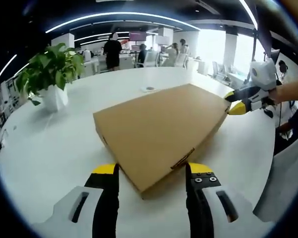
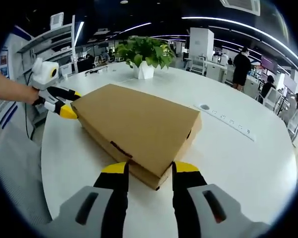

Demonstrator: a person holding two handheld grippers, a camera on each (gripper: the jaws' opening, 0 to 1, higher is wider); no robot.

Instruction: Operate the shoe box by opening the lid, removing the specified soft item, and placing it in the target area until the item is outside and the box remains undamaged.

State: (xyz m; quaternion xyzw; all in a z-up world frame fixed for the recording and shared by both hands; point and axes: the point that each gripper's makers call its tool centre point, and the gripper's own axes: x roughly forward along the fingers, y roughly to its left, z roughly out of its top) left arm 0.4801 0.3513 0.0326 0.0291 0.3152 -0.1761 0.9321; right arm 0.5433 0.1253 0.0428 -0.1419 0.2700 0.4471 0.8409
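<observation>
Both tools spread wide at opposite corners of the closed shoe box, nothing pinched.

Left tool (image 1: 151, 173): jaws wide apart, straddling the near corner of the shoe box (image 1: 161, 131); contact with the cardboard can't be confirmed. Right tool (image 2: 149, 173): same, jaws wide apart either side of the opposite corner, box (image 2: 139, 126) between the tips. Each tool shows at the far corner in the other's view. Box lies flat mid-tabletop (image 1: 49, 148), lid down, long axis running tool to tool. Potted plant (image 1: 52, 74) stands near the tabletop's edge, well apart from the box. Inset power strip (image 2: 228, 121) runs off the box's side. Bare white surface all around the box; people stand in the office behind.
</observation>
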